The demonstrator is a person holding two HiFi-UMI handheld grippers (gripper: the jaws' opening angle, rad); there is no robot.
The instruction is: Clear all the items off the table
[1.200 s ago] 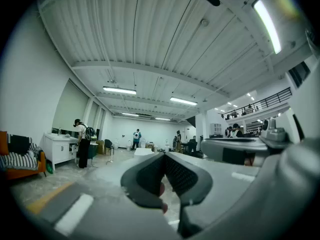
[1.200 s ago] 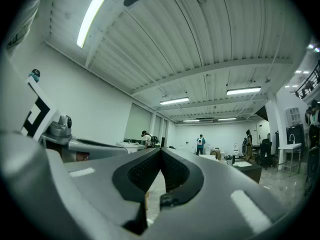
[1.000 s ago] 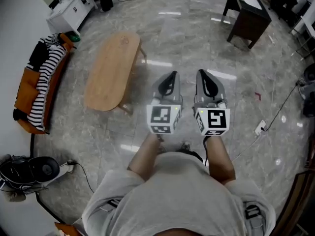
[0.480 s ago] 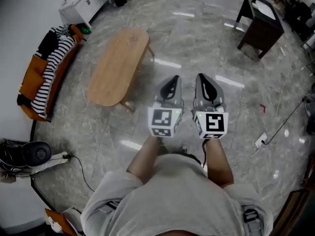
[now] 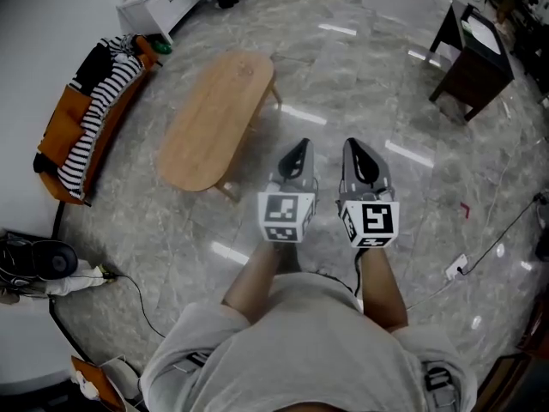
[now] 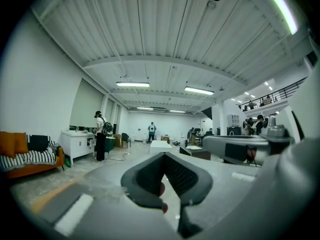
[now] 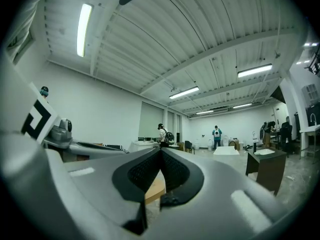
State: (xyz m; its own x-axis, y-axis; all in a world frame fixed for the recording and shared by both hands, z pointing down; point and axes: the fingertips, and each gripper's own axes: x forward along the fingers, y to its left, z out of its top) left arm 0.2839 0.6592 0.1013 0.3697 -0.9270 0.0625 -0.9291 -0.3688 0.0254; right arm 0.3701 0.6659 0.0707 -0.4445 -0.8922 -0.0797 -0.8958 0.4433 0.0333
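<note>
The oval wooden table stands on the marble floor at the upper left of the head view, and I see nothing on its top. Both grippers are held side by side in front of the person's body, to the right of the table and nearer than it. The left gripper is shut with nothing in it, its tips meeting in the left gripper view. My right gripper is likewise shut and bare. A slice of the tabletop shows below the right jaws.
An orange sofa with striped clothing lines the left wall. A white cabinet stands at the top left and a dark side table at the top right. Cables trail over the floor at the right. People stand far off.
The head view has shifted: the table, sofa and dark side table have slid rightward and slightly down in the picture. Both grippers stay shut and side by side.
</note>
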